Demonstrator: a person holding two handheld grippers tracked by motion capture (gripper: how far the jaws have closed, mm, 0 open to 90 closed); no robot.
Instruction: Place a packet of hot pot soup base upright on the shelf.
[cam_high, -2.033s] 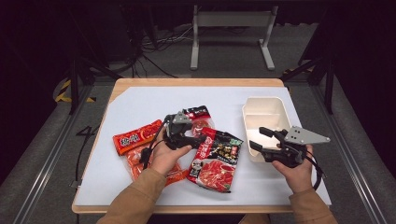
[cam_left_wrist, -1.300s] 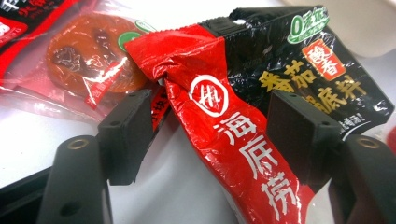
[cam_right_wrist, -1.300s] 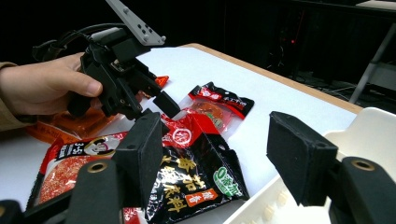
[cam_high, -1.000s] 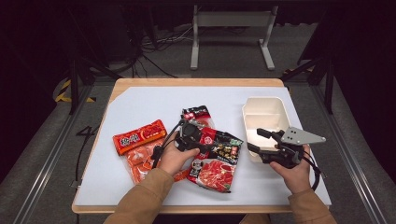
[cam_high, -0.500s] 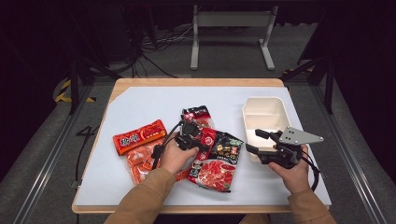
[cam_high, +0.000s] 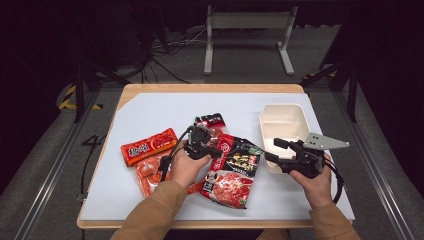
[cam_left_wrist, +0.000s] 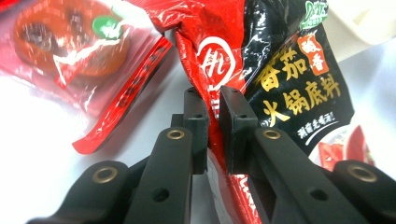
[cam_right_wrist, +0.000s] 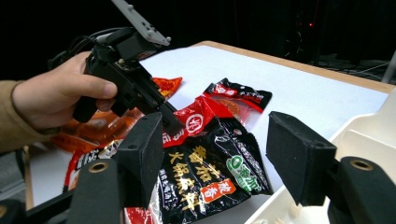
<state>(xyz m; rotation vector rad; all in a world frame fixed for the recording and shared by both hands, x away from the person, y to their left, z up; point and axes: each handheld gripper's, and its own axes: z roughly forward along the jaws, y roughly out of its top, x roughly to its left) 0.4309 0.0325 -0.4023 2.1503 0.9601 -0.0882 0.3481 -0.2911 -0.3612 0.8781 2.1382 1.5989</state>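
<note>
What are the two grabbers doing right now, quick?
Left gripper: closed, pinching the edge of the red and black packet.
Right gripper: open, holding nothing, beside the white box.

A dark recording studio: black surroundings, floor cables, a metal stand, one lit table.

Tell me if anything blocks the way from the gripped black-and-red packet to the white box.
Nothing visible does. The left gripper pinches the black-and-red packet, bare table separates it from the white box, and the open right gripper hovers beside it.
</note>
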